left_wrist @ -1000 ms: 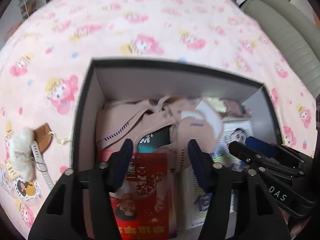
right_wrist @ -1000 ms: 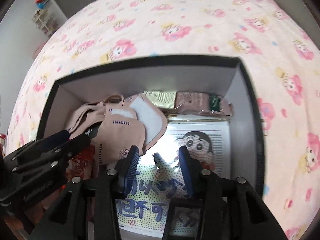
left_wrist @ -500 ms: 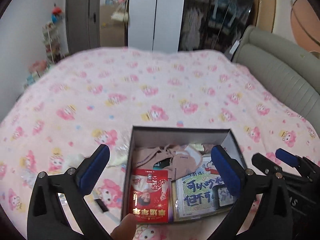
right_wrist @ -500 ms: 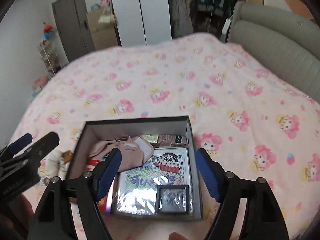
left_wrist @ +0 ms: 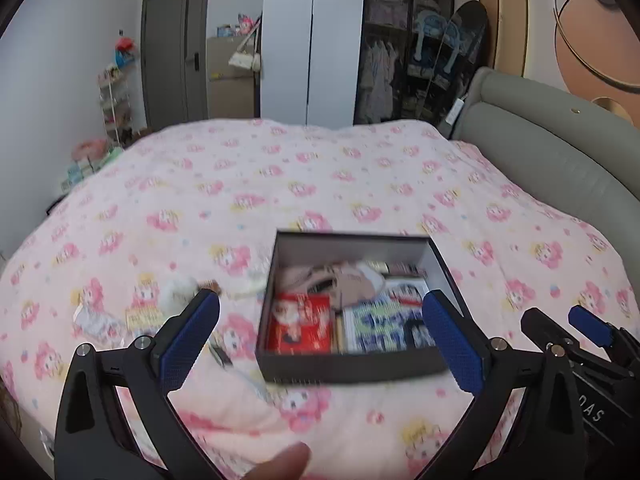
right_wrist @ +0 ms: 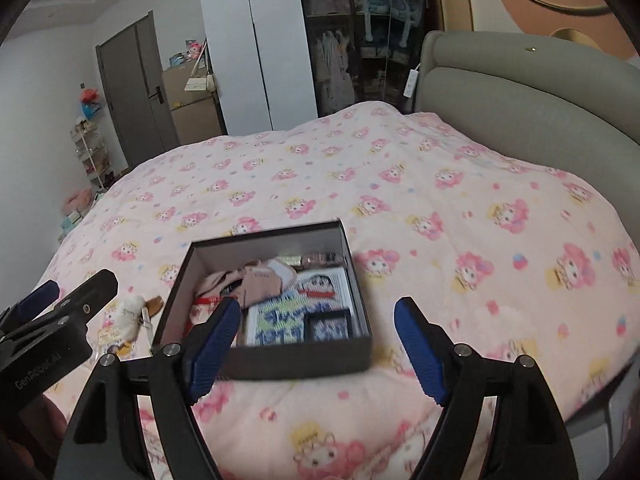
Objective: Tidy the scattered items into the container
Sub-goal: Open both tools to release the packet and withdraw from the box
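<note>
A black open box (left_wrist: 352,368) sits on the pink bed and also shows in the right wrist view (right_wrist: 304,356). It holds pink face masks (right_wrist: 256,280), a red packet (left_wrist: 300,324), a cartoon sheet (right_wrist: 320,286) and a small black frame (right_wrist: 330,324). Left of the box lie a white fluffy charm (right_wrist: 130,314), a wooden comb (right_wrist: 154,304), stickers (left_wrist: 142,314) and a small dark item (left_wrist: 220,354). My left gripper (left_wrist: 320,344) is open and empty, held back above the box's near side. My right gripper (right_wrist: 316,352) is open and empty, likewise pulled back.
A grey padded headboard (left_wrist: 560,160) runs along the right of the bed. A white wardrobe (right_wrist: 256,52), a dark door (left_wrist: 174,56) and a shelf rack (left_wrist: 114,108) stand beyond the bed's far end. A fingertip (left_wrist: 280,460) shows at the bottom.
Both grippers have opened wide and pulled up and back from inside the box. The masks and the sheet stay in the box.
</note>
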A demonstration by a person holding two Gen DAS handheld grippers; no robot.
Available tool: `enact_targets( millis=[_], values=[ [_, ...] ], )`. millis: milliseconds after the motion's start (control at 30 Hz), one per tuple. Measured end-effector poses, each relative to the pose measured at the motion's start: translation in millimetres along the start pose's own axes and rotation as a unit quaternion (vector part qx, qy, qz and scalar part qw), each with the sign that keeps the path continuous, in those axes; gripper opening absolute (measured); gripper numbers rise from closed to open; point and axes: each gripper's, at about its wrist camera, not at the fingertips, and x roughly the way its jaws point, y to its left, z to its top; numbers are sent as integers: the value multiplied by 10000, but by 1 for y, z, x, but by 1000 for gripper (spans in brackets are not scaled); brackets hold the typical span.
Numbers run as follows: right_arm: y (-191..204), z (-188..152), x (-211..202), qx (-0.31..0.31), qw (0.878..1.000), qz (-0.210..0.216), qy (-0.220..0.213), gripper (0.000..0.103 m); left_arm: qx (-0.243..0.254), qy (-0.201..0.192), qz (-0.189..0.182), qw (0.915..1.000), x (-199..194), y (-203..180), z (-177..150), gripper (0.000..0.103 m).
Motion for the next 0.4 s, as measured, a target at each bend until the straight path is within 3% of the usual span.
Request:
enact_targets(
  millis=[400],
  values=[
    [-4, -15, -16, -26, 9999, 94, -63, 78, 113, 177, -138, 9997, -12, -5, -28, 102]
  ],
)
